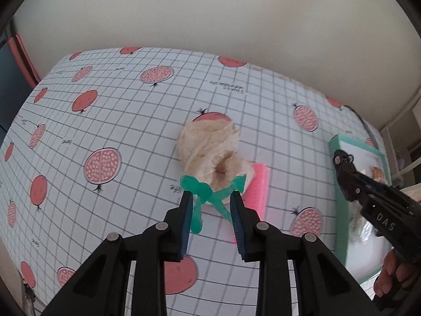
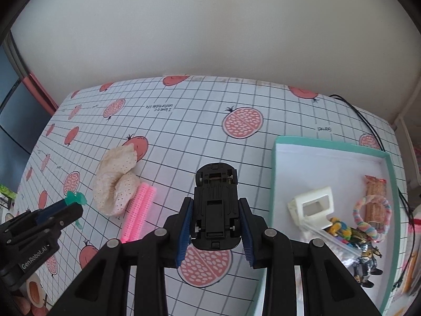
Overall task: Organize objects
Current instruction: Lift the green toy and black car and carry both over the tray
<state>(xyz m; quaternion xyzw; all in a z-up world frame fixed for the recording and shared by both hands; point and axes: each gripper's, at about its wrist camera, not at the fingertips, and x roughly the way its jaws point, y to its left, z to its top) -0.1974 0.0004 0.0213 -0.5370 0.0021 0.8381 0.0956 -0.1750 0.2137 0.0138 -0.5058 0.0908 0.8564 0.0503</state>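
Holding a small black toy car (image 2: 216, 208) upside down, wheels and chassis facing up, the right gripper (image 2: 215, 220) has its jaws closed against the car's two sides, above a grid-patterned tablecloth printed with pink pomegranates (image 2: 184, 131). Just to its right sits a shallow white box with a teal rim (image 2: 275, 163), already holding a white plastic clip, a pastel braided bracelet, a wrapped snack and small figurines; the car is probably headed there, since that is where the sorted things are gathered.

The left gripper (image 1: 210, 202) has its jaws partly open around a thin green plastic piece with rounded lobes (image 1: 196, 187). One finger touches it, though whether it is truly gripped is hard to tell through the fisheye distortion. Beyond it lie a cream perforated fabric item, crumpled (image 1: 210, 150), and, touching its edge, a pink ribbed hair roller (image 1: 256, 187), both still loose on the cloth.
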